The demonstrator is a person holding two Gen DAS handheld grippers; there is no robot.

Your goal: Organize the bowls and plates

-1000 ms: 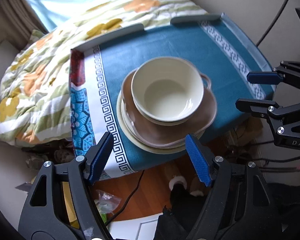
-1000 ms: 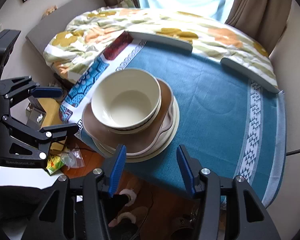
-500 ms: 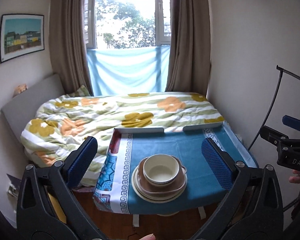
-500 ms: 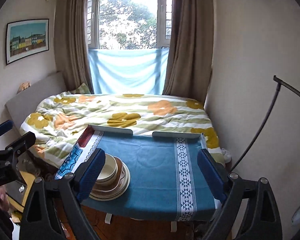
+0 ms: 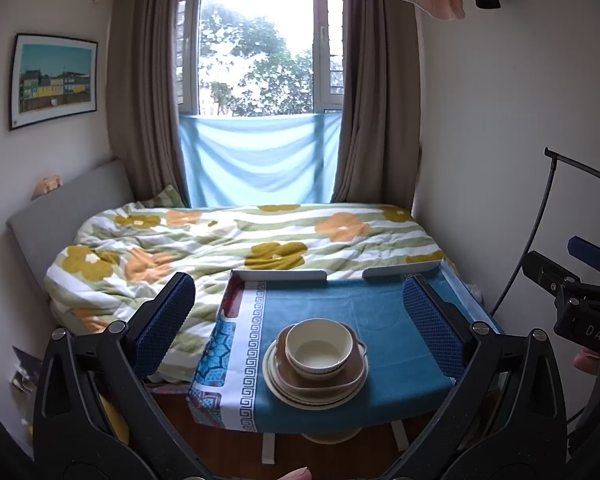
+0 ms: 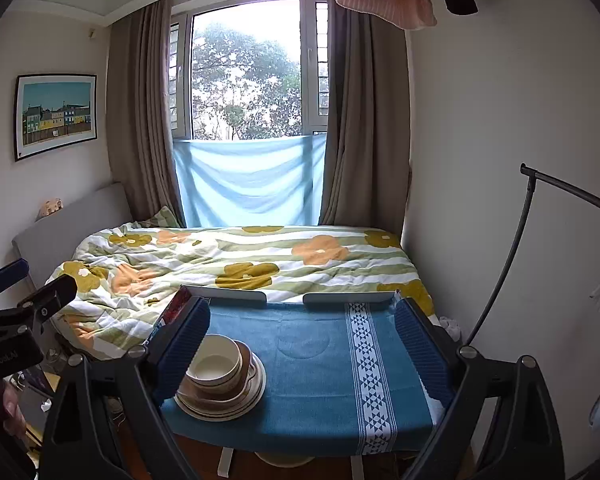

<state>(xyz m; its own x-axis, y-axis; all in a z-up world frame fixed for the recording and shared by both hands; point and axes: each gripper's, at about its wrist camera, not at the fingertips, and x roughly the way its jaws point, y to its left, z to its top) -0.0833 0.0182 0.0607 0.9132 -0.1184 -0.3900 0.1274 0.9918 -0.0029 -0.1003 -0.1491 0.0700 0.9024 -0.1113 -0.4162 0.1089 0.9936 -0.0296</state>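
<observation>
A cream bowl [image 5: 318, 346] sits on top of a stack: a brown handled dish [image 5: 324, 380] over cream plates [image 5: 312, 398], on a small table with a blue cloth [image 5: 380, 316]. The stack also shows in the right wrist view [image 6: 220, 384], at the table's near left. My left gripper [image 5: 300, 320] is wide open and empty, held back from the table's front. My right gripper [image 6: 300, 340] is wide open and empty too, also back from the table.
A bed with a flowered quilt [image 5: 240, 240] lies behind the table, under a curtained window. Two grey rails [image 6: 228, 294] line the table's far edge. A wall is close on the right with a black curved rod [image 6: 512, 252].
Both grippers have pulled far back and up from right over the stack to a level view of the whole room, and both jaws have opened wider. The dishes have not moved.
</observation>
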